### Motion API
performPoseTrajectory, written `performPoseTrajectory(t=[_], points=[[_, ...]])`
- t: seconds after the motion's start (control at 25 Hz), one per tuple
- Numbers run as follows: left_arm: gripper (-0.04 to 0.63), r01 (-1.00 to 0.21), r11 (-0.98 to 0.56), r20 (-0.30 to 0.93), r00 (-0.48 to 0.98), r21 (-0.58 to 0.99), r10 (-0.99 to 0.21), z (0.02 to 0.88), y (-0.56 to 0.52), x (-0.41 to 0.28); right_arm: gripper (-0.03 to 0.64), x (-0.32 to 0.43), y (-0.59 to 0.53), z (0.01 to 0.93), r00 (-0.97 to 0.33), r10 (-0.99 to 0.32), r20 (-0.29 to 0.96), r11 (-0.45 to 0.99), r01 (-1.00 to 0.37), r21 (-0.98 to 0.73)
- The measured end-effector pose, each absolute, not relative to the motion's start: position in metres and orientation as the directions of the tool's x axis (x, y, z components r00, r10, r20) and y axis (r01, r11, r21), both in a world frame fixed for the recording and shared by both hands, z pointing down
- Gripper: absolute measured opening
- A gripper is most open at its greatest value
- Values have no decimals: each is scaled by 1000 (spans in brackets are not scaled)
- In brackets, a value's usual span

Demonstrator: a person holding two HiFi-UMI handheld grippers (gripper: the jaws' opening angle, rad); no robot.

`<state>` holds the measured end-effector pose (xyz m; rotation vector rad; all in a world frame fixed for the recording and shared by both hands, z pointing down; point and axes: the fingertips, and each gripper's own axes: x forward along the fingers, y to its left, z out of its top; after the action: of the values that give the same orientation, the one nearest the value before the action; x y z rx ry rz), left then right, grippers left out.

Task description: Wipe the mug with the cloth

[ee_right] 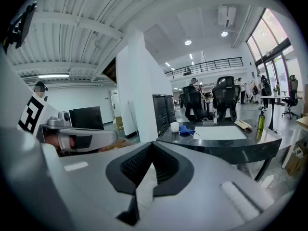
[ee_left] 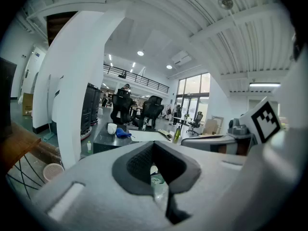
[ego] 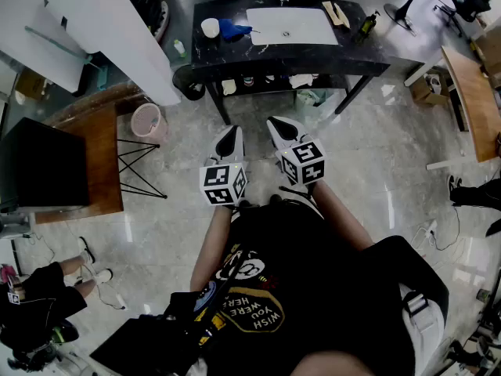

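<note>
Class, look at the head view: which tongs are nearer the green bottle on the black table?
Right. The right tongs are short of the green bottle and to its left; the left tongs are farther left still, beside them.

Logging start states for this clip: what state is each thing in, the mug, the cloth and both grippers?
Mug: upright on the table, untouched.
Cloth: bunched beside the mug, untouched.
Left gripper: jaws shut, empty.
Right gripper: jaws shut, empty.
</note>
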<state>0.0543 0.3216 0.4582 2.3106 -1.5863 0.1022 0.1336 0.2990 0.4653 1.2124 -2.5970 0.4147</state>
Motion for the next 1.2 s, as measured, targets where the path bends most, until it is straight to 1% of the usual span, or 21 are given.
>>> performPoseTrajectory(t=[0.6,0.84,1.2], points=[[5,-912,-324,251,385,252,-888,461,334,40,3,120,309,469,-621,-707,338,602,-780,-171],[5,-911,-318,255,383,262,-888,464,339,22,3,105,313,475,-621,-703,346,596,-781,-190],[5,-905,-336,256,400,261,-880,464,334,-16,3,71,314,480,-602,-711,363,584,-793,-172]])
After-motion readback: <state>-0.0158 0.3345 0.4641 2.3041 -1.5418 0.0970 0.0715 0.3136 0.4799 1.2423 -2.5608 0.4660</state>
